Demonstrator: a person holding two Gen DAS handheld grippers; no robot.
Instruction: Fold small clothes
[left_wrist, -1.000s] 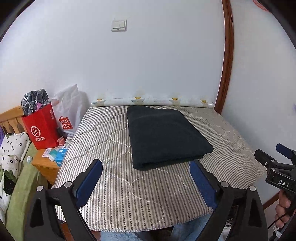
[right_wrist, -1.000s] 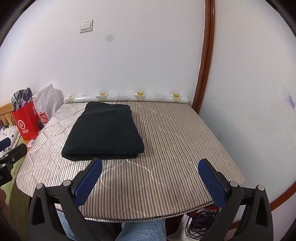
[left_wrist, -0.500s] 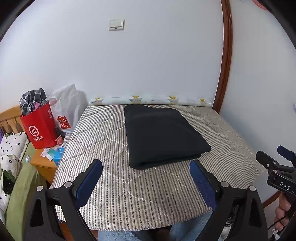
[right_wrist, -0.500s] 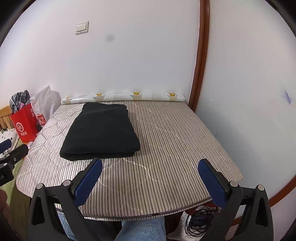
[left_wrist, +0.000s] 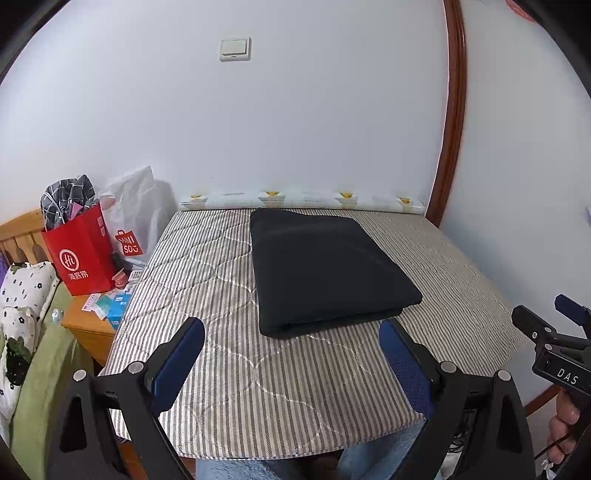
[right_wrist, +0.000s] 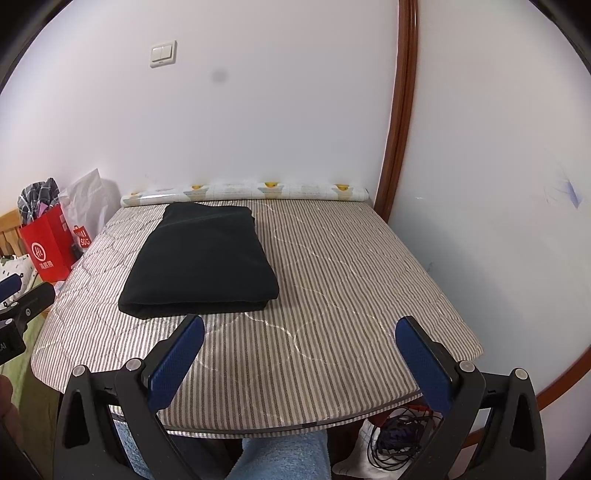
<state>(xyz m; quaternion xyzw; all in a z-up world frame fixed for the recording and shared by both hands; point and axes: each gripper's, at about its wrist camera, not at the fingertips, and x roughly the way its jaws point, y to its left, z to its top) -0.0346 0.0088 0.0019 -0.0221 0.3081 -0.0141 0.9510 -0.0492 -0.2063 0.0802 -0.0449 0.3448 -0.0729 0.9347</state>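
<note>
A black garment (left_wrist: 325, 269) lies folded into a neat rectangle on the striped quilted table (left_wrist: 258, 387); it also shows in the right wrist view (right_wrist: 203, 258), left of the table's (right_wrist: 332, 314) centre. My left gripper (left_wrist: 291, 332) is open and empty, held above the table's near edge, just short of the garment's front fold. My right gripper (right_wrist: 299, 332) is open and empty, above the near edge, to the right of the garment. Neither gripper touches the cloth.
A rolled patterned sheet (left_wrist: 303, 199) lies along the back wall. A red paper bag (left_wrist: 81, 254) and a white bag (left_wrist: 136, 218) stand on a wooden stand (left_wrist: 88, 325) at the left. A brown door frame (right_wrist: 399, 110) rises at the right. Cables (right_wrist: 399, 439) lie under the table.
Both grippers have drawn back and risen slightly from the folded garment. The garment has not moved. Both stay open.
</note>
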